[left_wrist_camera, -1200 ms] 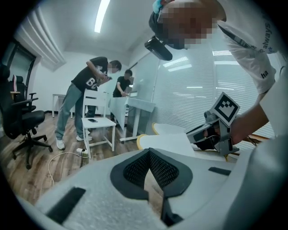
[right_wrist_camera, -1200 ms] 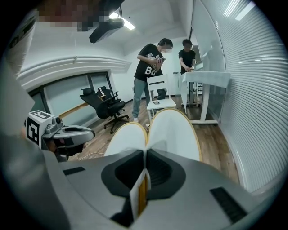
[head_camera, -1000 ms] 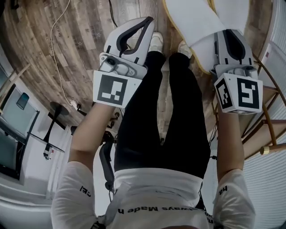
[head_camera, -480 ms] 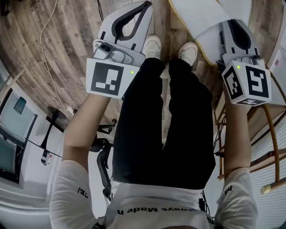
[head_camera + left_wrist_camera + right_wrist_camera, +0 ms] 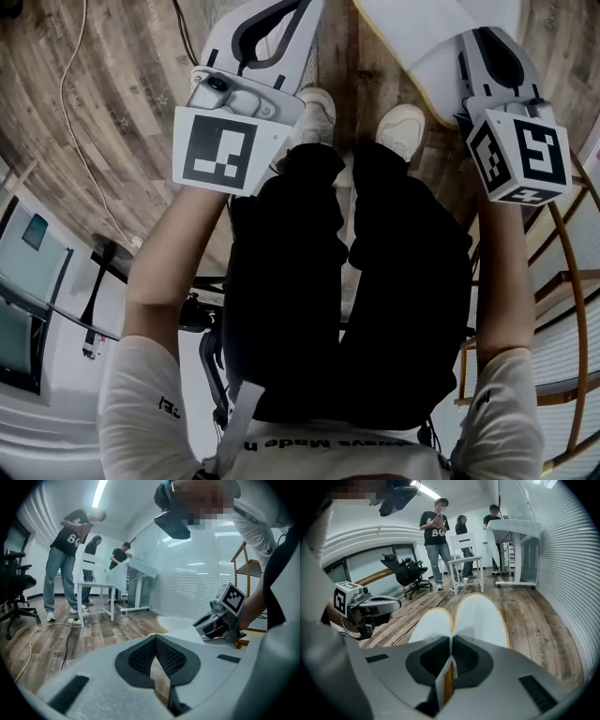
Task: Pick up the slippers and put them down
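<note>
Two white slippers (image 5: 480, 616) with yellow edging hang side by side over the wooden floor, soles toward each other. My right gripper (image 5: 451, 641) is shut on their near ends, with white and yellow edges pinched between the pads. The head view shows the slippers (image 5: 422, 37) at the top right, running out from the right gripper (image 5: 472, 36). My left gripper (image 5: 155, 638) is shut, its fingertips meeting with nothing between them. It is at the upper left in the head view, the left gripper (image 5: 302, 6) apart from the slippers.
The person's white shoes (image 5: 314, 108) stand on the plank floor between the grippers. A cable (image 5: 47, 630) trails over the floor at left. Three people, a white table (image 5: 98, 595) and an office chair (image 5: 405, 576) are farther off. A gold-framed rack (image 5: 562, 281) stands at right.
Both grippers have sunk toward the floor and sit higher in the head view. The person's knees have bent. The slippers stay in the right gripper.
</note>
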Demonstrator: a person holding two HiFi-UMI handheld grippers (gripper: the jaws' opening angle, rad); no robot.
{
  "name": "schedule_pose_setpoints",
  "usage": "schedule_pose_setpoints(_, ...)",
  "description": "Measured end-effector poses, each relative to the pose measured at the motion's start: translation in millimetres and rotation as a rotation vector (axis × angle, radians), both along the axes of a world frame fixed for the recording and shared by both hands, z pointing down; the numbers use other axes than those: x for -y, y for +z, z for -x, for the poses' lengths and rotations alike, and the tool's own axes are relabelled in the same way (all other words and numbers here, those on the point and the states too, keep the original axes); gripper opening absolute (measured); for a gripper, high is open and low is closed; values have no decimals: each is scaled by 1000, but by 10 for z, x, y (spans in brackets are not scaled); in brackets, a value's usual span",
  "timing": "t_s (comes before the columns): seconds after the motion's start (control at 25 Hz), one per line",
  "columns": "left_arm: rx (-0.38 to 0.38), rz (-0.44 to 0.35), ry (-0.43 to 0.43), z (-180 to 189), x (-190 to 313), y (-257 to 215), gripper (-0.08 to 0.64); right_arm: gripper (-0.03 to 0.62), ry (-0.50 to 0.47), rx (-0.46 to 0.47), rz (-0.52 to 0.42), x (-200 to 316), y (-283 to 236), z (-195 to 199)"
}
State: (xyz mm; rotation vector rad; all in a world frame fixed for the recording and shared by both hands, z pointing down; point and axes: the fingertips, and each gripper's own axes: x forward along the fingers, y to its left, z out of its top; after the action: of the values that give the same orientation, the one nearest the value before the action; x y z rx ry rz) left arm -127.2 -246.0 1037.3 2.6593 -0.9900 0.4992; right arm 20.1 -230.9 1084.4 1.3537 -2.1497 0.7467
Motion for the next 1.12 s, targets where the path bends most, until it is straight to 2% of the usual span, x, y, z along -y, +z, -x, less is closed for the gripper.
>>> schedule_pose_setpoints(0.64,12,-20,23,-128,324,1526,11,23,-93,-6,26,179,1585,28)
schedule_pose_setpoints(1.12,38,-40,100,-216,396,2258,11,23,-122,-5,31,306,2224,114)
